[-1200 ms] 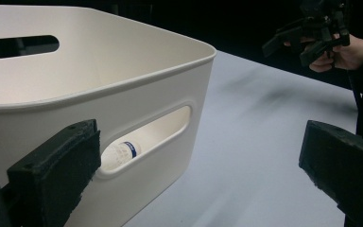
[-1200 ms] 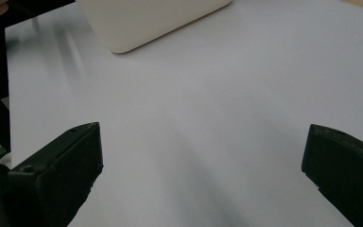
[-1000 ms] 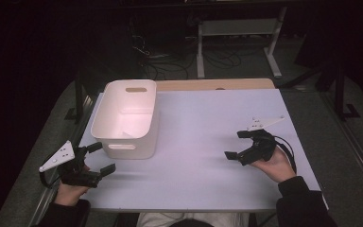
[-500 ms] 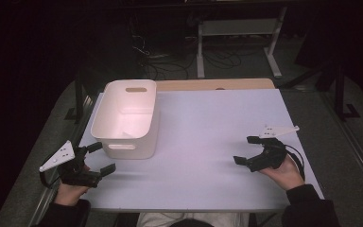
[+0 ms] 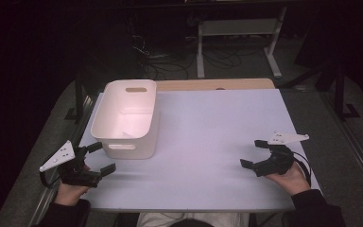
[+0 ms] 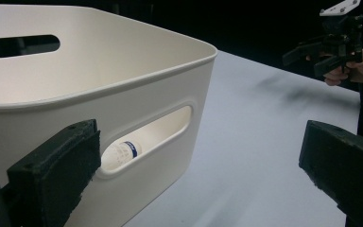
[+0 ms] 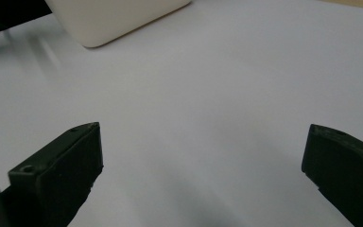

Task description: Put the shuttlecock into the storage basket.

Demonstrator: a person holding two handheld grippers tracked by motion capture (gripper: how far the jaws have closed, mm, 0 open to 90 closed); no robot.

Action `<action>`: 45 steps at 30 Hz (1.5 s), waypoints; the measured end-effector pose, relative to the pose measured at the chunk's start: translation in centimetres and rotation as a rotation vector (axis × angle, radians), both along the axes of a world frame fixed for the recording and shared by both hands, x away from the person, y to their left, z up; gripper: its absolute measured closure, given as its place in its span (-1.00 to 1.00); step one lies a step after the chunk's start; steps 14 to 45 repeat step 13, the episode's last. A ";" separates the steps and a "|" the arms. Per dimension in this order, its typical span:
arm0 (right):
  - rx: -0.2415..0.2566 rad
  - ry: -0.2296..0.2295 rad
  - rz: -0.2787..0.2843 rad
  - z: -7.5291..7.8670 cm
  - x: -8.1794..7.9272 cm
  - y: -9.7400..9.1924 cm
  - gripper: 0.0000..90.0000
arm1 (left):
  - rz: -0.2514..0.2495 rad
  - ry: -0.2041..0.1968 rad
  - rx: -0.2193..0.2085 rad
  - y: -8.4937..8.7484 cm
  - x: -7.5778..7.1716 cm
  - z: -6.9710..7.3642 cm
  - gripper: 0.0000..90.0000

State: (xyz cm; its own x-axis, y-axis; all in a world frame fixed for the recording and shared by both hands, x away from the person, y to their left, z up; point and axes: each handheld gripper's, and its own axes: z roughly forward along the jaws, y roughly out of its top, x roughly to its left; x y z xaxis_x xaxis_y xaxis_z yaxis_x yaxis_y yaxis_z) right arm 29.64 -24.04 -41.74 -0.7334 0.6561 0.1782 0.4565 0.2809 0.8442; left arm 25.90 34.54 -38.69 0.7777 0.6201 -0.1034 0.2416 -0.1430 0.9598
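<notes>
Your left gripper [image 5: 97,158] waits, jaws apart, just beside the white plastic handled bin [image 5: 125,119] at the desk's [image 5: 208,142] near left; your right gripper [image 5: 260,153], jaws apart, idles well apart. Risk: a careless approach shoves the bin.

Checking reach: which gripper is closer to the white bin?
The left gripper, open, just off the white bin's near handle-slot wall. The right gripper, also open, sits across the table.
</notes>
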 end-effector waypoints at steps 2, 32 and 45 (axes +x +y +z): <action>0.004 -0.008 -0.007 -0.1 -0.2 -0.2 -1.00 | 0.000 0.000 0.000 0.0 0.0 0.0 -1.00; 0.003 -0.009 -0.035 -0.9 -0.8 -0.9 -1.00 | 0.000 0.001 -0.002 0.0 0.0 0.0 -1.00; 0.003 -0.009 -0.035 -0.9 -0.8 -0.9 -1.00 | 0.000 0.001 -0.002 0.0 0.0 0.0 -1.00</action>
